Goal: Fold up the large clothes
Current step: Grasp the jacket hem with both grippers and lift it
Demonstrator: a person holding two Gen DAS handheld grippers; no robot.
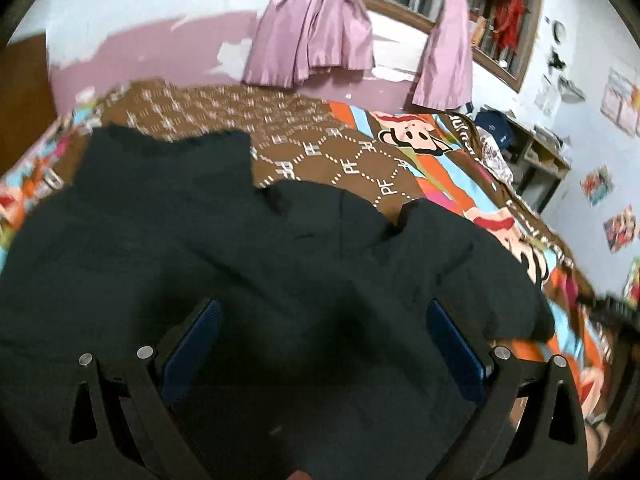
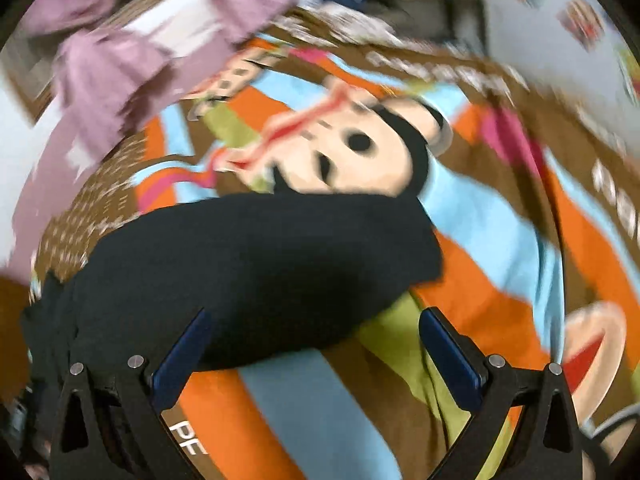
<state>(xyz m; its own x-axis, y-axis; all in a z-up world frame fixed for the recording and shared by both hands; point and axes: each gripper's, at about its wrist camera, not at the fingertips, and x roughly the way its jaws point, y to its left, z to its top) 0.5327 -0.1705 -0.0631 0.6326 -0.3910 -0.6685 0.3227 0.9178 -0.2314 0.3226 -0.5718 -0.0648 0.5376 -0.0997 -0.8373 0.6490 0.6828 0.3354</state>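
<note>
The left gripper (image 1: 322,312) hangs over the black garment (image 1: 192,240), jaws spread wide and holding nothing. The garment lies on the colourful bedspread (image 1: 452,184). The right gripper (image 2: 314,320) is also spread, empty, the garment's edge (image 2: 260,256) at its 11 o'clock.

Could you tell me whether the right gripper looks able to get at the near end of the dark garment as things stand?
Probably yes. The right gripper has its jaws wide open, the dark garment lies just ahead on the patterned bedspread, and nothing sits between them.
</note>
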